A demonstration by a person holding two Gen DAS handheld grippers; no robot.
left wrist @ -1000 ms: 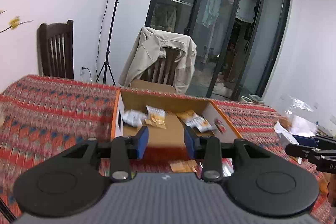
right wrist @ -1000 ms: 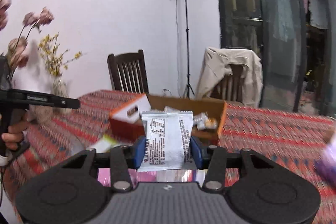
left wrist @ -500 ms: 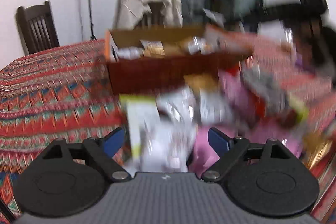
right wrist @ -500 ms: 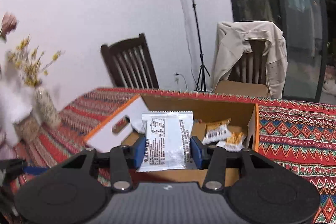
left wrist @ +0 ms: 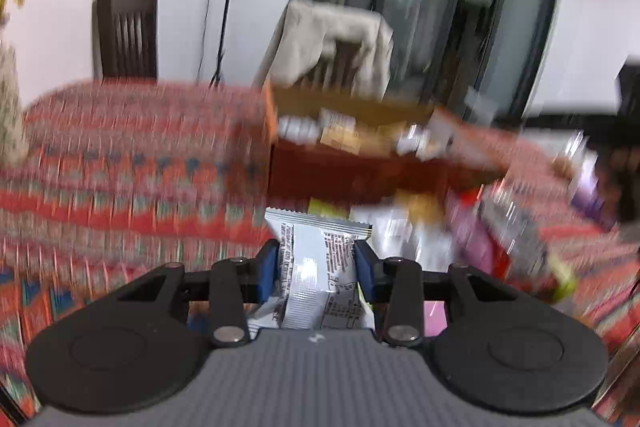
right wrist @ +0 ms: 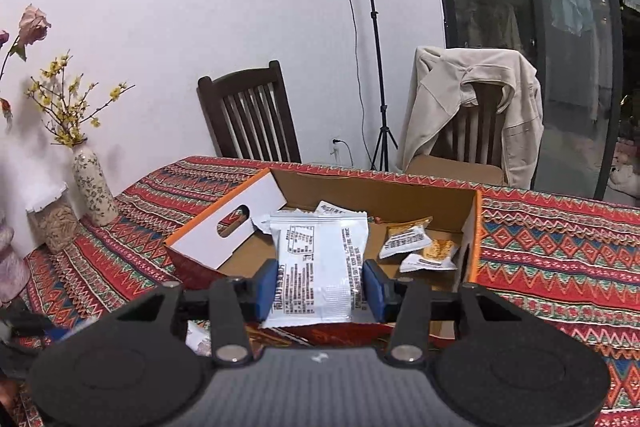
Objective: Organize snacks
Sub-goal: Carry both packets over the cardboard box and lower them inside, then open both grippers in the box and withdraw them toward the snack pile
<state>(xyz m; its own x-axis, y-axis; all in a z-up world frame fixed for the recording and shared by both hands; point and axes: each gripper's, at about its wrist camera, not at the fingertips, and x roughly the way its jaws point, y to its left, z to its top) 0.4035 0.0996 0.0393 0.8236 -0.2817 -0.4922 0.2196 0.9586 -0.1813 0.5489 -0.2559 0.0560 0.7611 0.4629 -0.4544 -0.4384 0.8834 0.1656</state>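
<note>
My left gripper (left wrist: 316, 269) is shut on a white snack packet (left wrist: 316, 259) with black print, held above the patterned tablecloth, short of the cardboard box (left wrist: 360, 179). The left wrist view is motion-blurred. My right gripper (right wrist: 320, 287) is shut on a similar white snack packet (right wrist: 318, 259), held over the near edge of the open cardboard box (right wrist: 472, 227). Inside the box lie orange-and-white packets (right wrist: 420, 243) and a white packet (right wrist: 332, 207).
A pile of loose snack packets (left wrist: 500, 227) lies right of the box in the left wrist view. A flowered vase (right wrist: 92, 187) and a jar (right wrist: 56, 219) stand at the table's left. Two chairs (right wrist: 252, 119) stand behind the table, one draped with a jacket (right wrist: 476, 107).
My left gripper went down to the snack pile open, shut on a white packet and is lifting it. My right gripper carried its packet closer, over the box's near edge.
</note>
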